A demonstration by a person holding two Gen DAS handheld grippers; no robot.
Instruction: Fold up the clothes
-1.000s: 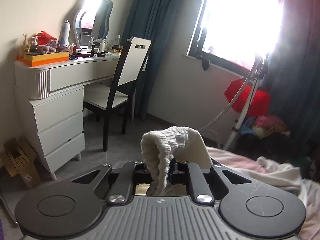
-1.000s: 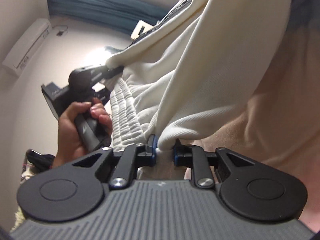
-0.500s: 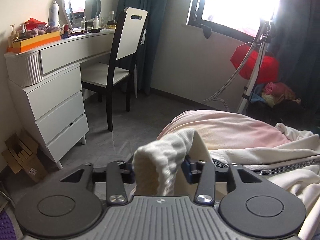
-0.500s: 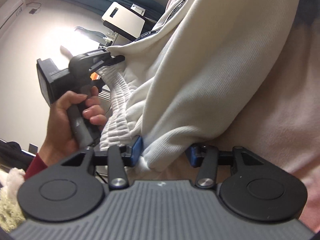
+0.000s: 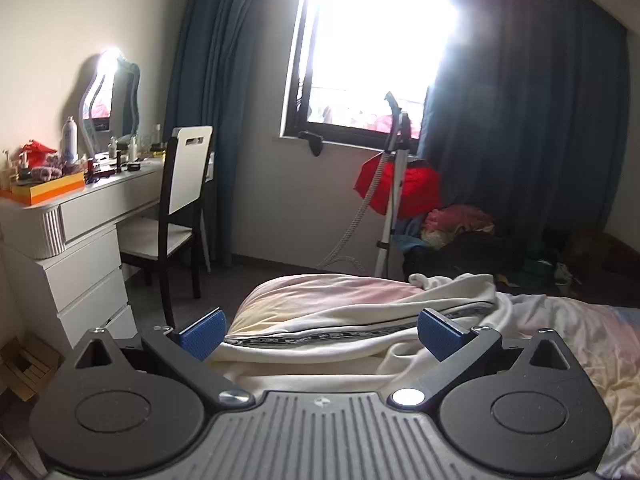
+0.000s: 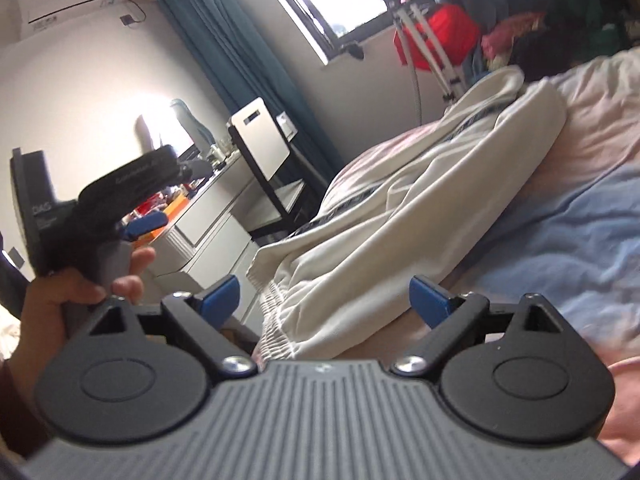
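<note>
Here the cream trousers (image 6: 400, 216) lie loose on the bed (image 6: 560, 216), stretched from the lower middle of the right wrist frame up to the upper right, with the ribbed waistband (image 6: 280, 320) at the near end and a dark printed stripe along the side. In the left wrist frame the same trousers (image 5: 360, 332) fill the lower centre, bunched in folds over the pink and blue sheet. The left gripper (image 5: 320, 334) has its blue pads (image 5: 202, 332) wide apart, one at each side of the cloth, and they do not clamp it. The right gripper (image 6: 324, 298) is also spread wide, the waistband lying between its fingers without being pinched. At the left edge of the right wrist frame a hand (image 6: 72, 296) holds the other tool's handle. Behind, at the left of the left wrist frame, stands a white dressing table (image 5: 84, 220) with a mirror (image 5: 110, 96) and a chair (image 5: 180, 208). A bright window (image 5: 372, 48) with dark blue curtains (image 5: 520, 140) fills the top, and a red garment (image 5: 400, 188) hangs on a stand below it.
</note>
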